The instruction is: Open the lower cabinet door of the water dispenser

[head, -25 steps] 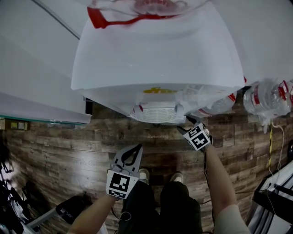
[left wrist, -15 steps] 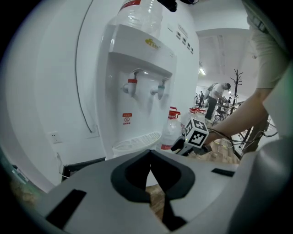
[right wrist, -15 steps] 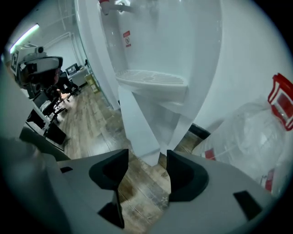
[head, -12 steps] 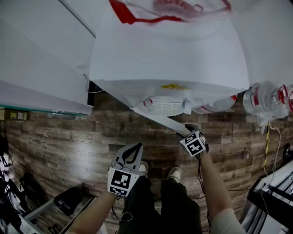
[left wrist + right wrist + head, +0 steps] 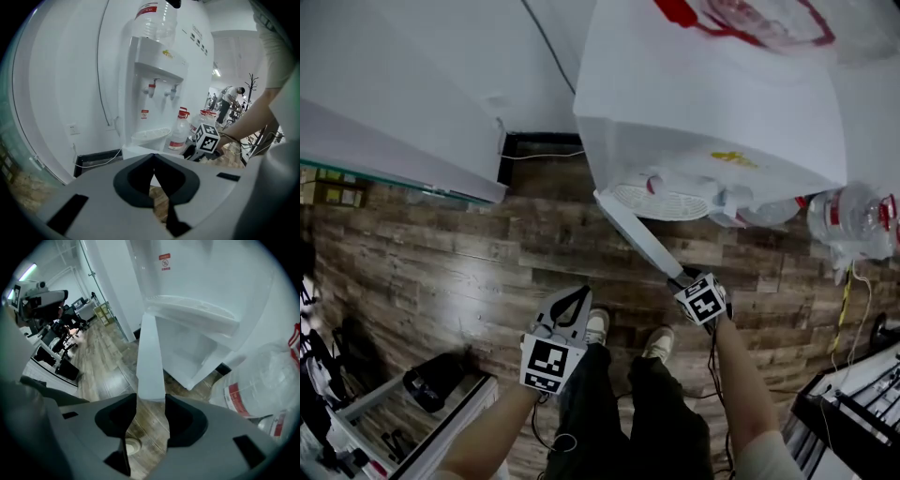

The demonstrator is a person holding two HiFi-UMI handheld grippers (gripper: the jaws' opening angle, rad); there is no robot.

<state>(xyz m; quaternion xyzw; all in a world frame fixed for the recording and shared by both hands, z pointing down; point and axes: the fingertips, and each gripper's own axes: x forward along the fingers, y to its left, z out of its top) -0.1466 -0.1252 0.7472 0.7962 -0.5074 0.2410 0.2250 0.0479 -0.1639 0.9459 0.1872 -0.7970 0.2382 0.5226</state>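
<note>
Jutting out from the foot of the water dispenser (image 5: pixel 703 103), the lower cabinet door (image 5: pixel 642 239) stood partly open. It showed edge-on as a thin panel whose long axis ran from the dispenser out to its free edge, which pointed away from the dispenser. The right gripper (image 5: pixel 680 278) sat at that far edge, its fingers (image 5: pixel 117 416) closing with the panel's edge between them and seemingly touching both. The left gripper (image 5: pixel 577 300) hung farther from the dispenser and clear of the door, with its fingers (image 5: pixel 140 180) together on nothing. Any further opening would likely fall to the right.
</note>
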